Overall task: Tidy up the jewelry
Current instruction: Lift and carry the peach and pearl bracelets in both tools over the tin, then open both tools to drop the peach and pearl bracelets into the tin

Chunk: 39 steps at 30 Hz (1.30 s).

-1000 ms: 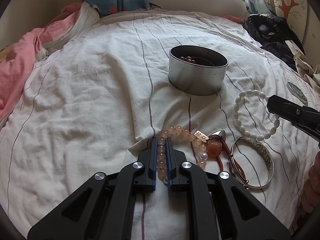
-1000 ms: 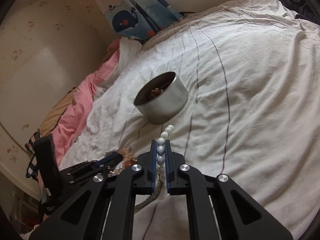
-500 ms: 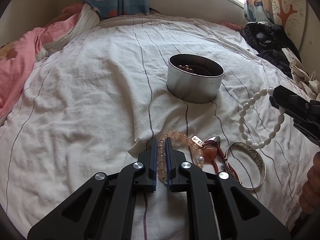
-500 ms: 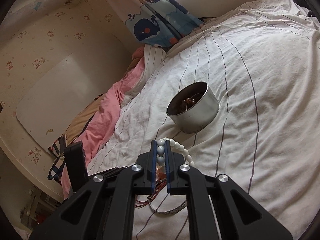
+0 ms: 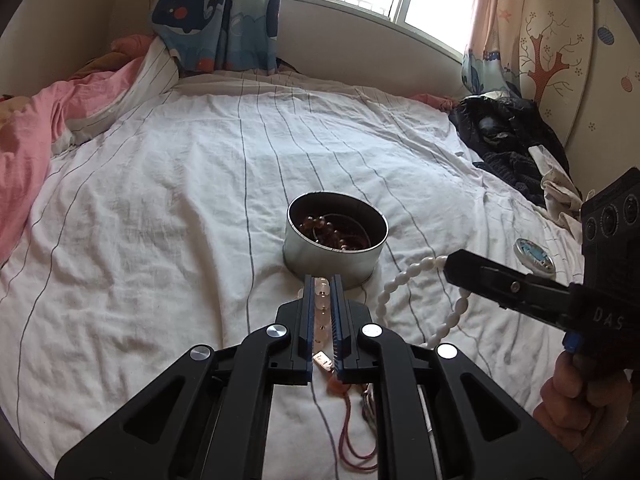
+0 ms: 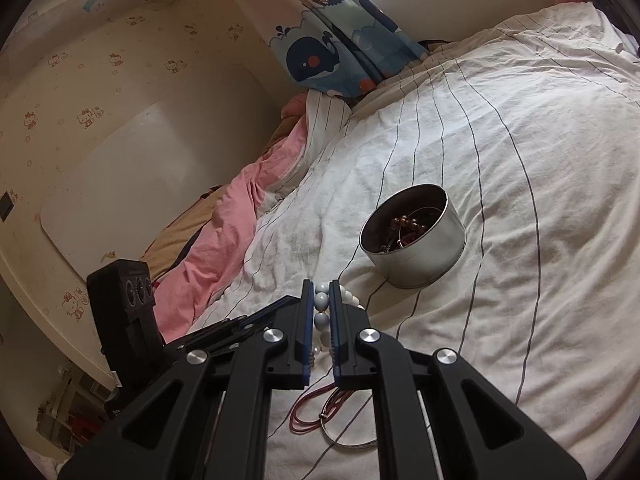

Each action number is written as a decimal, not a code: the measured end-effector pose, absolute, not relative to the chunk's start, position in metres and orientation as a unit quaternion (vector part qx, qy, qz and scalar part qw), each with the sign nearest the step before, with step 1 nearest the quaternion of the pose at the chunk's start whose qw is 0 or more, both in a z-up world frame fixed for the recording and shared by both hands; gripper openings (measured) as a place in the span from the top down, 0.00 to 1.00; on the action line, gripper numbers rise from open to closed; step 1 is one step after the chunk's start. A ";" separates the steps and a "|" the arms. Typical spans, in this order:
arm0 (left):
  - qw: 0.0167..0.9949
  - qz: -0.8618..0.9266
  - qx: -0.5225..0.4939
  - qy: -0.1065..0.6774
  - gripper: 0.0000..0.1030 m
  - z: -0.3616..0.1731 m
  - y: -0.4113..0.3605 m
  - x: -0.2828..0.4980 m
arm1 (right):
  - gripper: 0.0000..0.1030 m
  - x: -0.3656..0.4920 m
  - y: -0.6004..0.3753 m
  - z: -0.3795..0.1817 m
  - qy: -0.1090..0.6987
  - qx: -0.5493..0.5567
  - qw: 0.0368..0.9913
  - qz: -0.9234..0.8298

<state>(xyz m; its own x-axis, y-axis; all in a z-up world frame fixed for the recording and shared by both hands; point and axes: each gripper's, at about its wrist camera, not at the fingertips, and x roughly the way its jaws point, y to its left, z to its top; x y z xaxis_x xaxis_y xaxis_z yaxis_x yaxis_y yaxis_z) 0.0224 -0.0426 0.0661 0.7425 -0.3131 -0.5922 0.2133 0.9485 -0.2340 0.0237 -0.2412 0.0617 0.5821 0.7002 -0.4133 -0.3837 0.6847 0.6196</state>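
Beads hang from both of your tools now, so carry them in turn to the round metal tin [image 5: 335,240], which sits on the striped white sheet [image 5: 160,240] at about twelve o'clock from the left gripper [image 5: 321,300] and about one o'clock from the right gripper [image 6: 321,308]. Bring one strand over the rim at a time; if both arrive together, the loops may tangle or catch on the edge. Get the dangling part fully above the opening before you release, since the tin already holds dark beads and a bangle. The left gripper is pinched nearly closed on the pink bead bracelet [image 5: 322,312], whose small tag [image 5: 323,360] and red cord [image 5: 352,440] trail beneath it, so watch that the cord does not drag over the sheet. The right gripper is likewise narrow, clamped on the white bead bracelet [image 6: 321,302], its loop drooping at about seven o'clock from the jaw tips in the left camera. The silver bangle [image 6: 348,440] waits on the sheet beneath the right tool.
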 end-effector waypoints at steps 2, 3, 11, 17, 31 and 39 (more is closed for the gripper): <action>0.932 -0.146 -0.087 0.321 0.93 0.072 -0.046 0.030 | 0.92 0.028 -0.243 0.064 0.327 0.238 0.860 0.311; 0.932 -0.149 -0.094 0.316 0.93 0.076 -0.048 0.035 | 0.92 0.031 -0.244 0.067 0.324 0.235 0.863 0.308; 0.936 -0.171 -0.134 0.279 0.93 0.092 -0.065 0.076 | 0.92 0.060 -0.250 0.081 0.292 0.241 0.875 0.301; 0.911 -0.120 -0.161 0.360 0.79 0.056 -0.061 0.132 | 0.92 0.089 -0.247 0.082 0.278 0.242 0.883 0.290; 0.920 -0.089 -0.100 0.368 0.63 0.053 -0.032 0.065 | 0.78 0.111 -0.243 0.059 0.355 0.171 0.901 0.182; 0.908 -0.111 -0.036 0.403 0.58 0.033 -0.046 0.014 | 0.75 0.041 -0.260 0.043 0.411 0.157 0.876 0.195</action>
